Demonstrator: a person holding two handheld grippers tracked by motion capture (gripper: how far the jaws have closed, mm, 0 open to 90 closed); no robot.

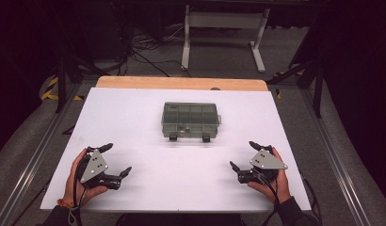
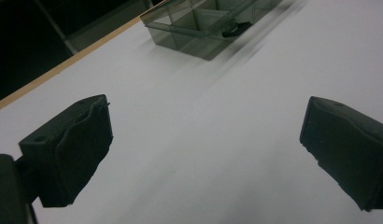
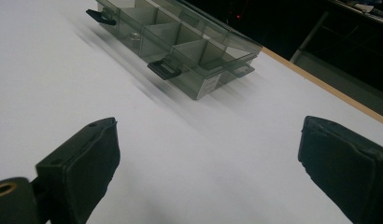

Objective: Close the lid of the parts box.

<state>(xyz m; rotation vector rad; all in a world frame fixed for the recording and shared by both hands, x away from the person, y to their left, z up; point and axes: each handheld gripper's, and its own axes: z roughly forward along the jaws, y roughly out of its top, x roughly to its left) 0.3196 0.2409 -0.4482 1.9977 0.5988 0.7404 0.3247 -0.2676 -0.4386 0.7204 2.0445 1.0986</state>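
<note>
In the high view, the left gripper (image 1: 116, 160) lies at 7 o'clock on the table (image 1: 134, 108) and the right gripper (image 1: 242, 155) at 5 o'clock. Both have jaws spread wide and hold nothing. The box (image 1: 190, 119) stands at 12 o'clock, well apart from both, with its lid closed. The right gripper view shows two black latches (image 3: 164, 69) and a small metal part (image 3: 133, 37) inside the box (image 3: 189, 46). The left gripper view gives the box (image 2: 203, 23) blurred, one latch (image 2: 235, 29) visible.
</note>
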